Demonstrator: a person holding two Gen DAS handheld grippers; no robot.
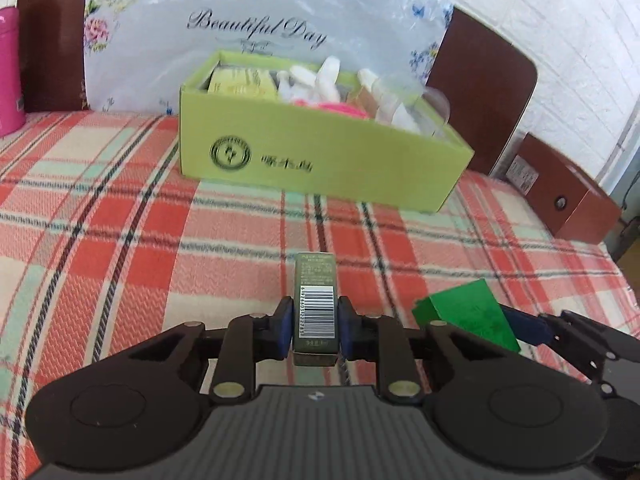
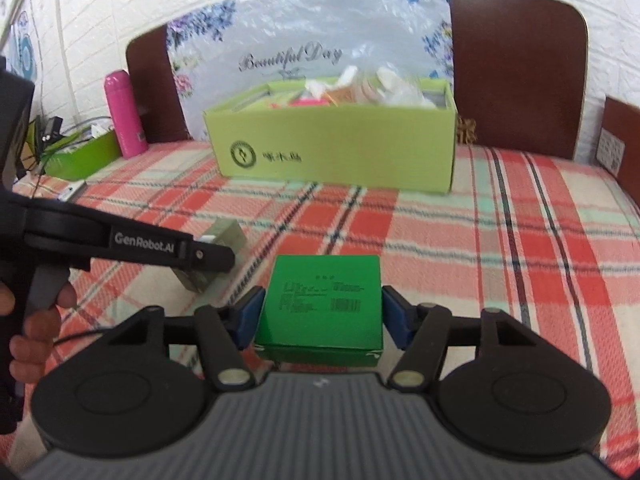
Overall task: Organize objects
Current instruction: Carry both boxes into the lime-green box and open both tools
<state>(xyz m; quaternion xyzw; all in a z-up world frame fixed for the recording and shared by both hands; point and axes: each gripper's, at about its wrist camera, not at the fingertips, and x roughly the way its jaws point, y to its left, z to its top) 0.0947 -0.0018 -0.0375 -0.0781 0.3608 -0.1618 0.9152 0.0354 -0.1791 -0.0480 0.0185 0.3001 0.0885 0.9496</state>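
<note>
My left gripper (image 1: 315, 330) is shut on a narrow olive carton (image 1: 315, 304) with a barcode, held upright above the plaid bedspread (image 1: 120, 240). My right gripper (image 2: 321, 314) is shut on a bright green box (image 2: 320, 304), its blue pads against the box's two sides. Ahead of both stands an open lime-green cardboard box (image 1: 320, 152) (image 2: 340, 148) filled with packets and white and pink items. In the right wrist view the left gripper's near finger (image 2: 208, 256) reaches in from the left with the olive carton (image 2: 226, 238) behind it. The green box (image 1: 472, 316) shows tilted at the lower right of the left wrist view.
A pink bottle (image 2: 124, 116) (image 1: 10, 76) stands at the bed's back left. A floral plastic bag (image 1: 260, 24) leans on the brown headboard (image 2: 516, 64) behind the lime box. A low green tray with cables (image 2: 80, 156) sits far left, a brown cabinet (image 1: 568, 196) far right. A hand (image 2: 36, 320) grips the left handle.
</note>
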